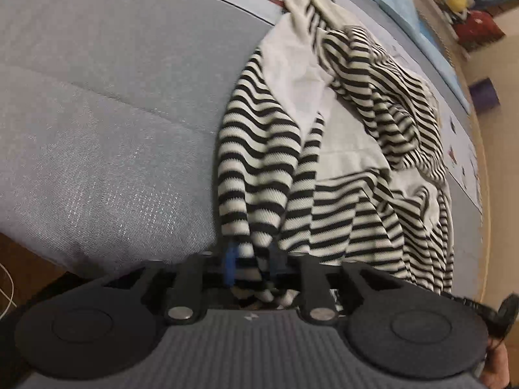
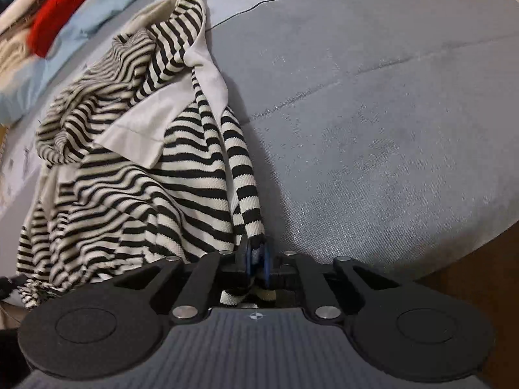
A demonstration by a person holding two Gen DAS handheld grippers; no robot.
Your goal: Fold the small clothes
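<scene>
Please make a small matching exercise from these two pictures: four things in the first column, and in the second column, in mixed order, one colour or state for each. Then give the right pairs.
Column one
1. left gripper
2. garment
3. bed cover
4. red cloth

Column two
A. grey, lying under the garment
B. black and white stripes, with a plain white part
C. far off, at the edge of the right wrist view
D. closed on a bunched striped part

Pairs: 1-D, 2-B, 3-A, 4-C
</scene>
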